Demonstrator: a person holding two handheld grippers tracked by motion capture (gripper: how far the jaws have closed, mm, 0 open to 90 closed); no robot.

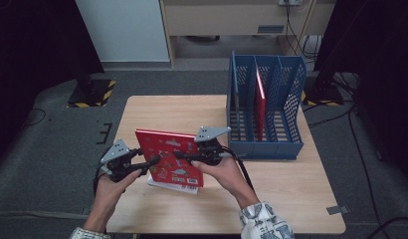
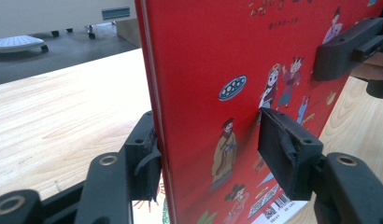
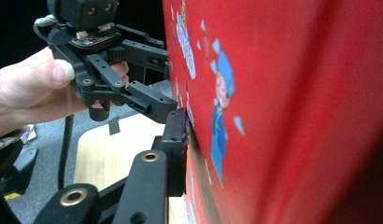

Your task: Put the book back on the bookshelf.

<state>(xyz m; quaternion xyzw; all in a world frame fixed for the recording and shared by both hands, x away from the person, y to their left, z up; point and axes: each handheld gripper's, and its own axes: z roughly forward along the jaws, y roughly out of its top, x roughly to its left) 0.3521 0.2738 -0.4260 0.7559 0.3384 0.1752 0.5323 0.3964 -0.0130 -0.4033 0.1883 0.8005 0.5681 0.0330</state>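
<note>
Three books (image 1: 168, 155), one file rack (image 1: 265, 144)

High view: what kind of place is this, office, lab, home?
Probably a lab or office room set up for recording: a lone wooden table on grey carpet, black stands with hazard-striped bases at both sides, loose cables on the floor, and a blue file rack on the table.

Both forearms reach in over the near edge, hands level and turned toward each other. The left gripper (image 1: 151, 162) points right, its jaws closed against something thin held between them. The right gripper (image 1: 178, 155) points left, one pad pressed flat on the same thing; its far jaw is hidden.
</note>
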